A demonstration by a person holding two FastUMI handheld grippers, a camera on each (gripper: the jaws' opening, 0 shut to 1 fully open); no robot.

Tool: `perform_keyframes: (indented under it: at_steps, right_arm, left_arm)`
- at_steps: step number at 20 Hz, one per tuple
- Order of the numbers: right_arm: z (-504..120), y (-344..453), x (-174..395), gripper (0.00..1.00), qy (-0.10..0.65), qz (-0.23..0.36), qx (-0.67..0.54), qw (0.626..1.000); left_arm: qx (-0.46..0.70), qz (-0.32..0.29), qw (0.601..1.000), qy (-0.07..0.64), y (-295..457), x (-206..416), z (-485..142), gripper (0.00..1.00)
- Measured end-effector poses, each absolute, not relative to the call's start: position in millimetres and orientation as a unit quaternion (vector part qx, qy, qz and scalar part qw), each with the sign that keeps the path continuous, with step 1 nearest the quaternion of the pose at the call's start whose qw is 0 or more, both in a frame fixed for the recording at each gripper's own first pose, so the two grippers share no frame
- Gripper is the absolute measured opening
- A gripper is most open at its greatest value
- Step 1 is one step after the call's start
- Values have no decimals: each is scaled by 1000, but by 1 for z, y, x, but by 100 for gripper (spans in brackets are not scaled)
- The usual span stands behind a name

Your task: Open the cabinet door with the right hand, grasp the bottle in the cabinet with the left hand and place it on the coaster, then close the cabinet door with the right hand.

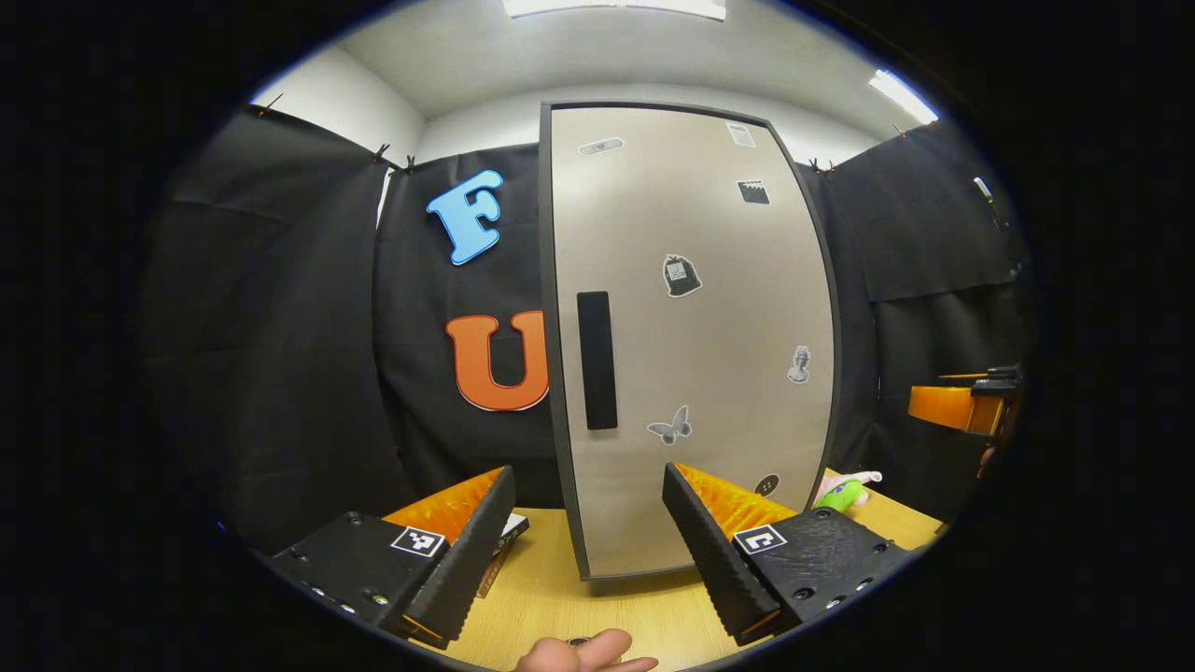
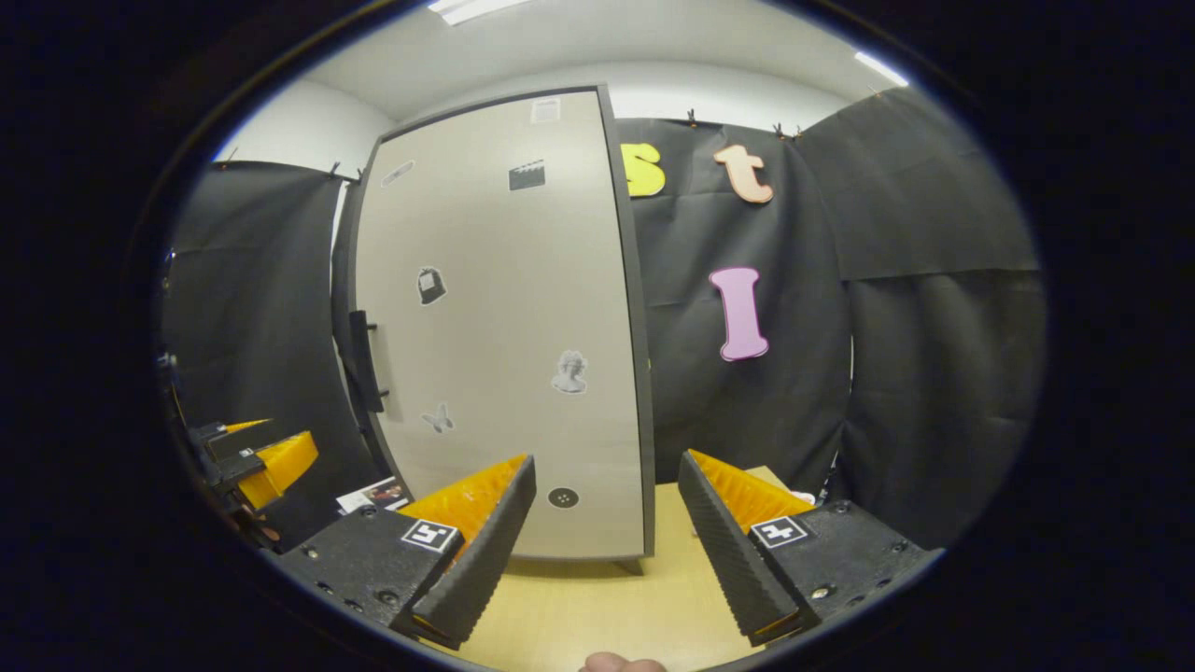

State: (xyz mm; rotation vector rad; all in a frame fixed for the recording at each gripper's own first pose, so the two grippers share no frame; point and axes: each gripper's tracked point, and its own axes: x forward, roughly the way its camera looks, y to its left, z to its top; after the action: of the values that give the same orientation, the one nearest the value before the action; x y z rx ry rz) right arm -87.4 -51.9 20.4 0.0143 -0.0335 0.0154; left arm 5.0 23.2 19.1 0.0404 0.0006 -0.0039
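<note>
fingertips of a hand (image 1: 586,653) show at the very bottom edge of the left gripper view, just behind the left gripper (image 1: 588,551), whose two fingers stand wide apart over the wooden table (image 1: 597,616) with nothing between them. just beyond it stands the cabinet (image 1: 691,336), upright, its long axis vertical, with its pale door (image 1: 709,280) shut and facing the camera; the dark vertical handle (image 1: 597,359) runs along the door's left edge, and small stickers are scattered over the panel. in the right gripper view the right gripper (image 2: 607,541) also hangs open and empty above the table, looking at the same cabinet from farther right, so that the handle (image 2: 366,359) sits on the far left edge. the other gripper shows low at the left there (image 2: 266,462). near the cabinet's right foot, on the table, lies a green and pink thing (image 1: 843,489) too small to make out, and a printed card (image 1: 509,532) lies behind the left finger.
</note>
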Motion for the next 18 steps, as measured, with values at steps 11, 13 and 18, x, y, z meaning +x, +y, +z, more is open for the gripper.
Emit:
perform_keyframes:
  at_steps: [11,13,18]
  right_arm:
    - [14,-51,-96,94,-5,27,10,1000]
    - [11,-50,-96,95,0,28,12,1000]
    - [11,-45,-98,95,1,33,16,999]
  left_arm:
    - [20,12,1000,5,30,-7,18,96]
    - [20,15,1000,7,31,-10,17,96]
    - [21,22,999,14,38,-14,12,96]
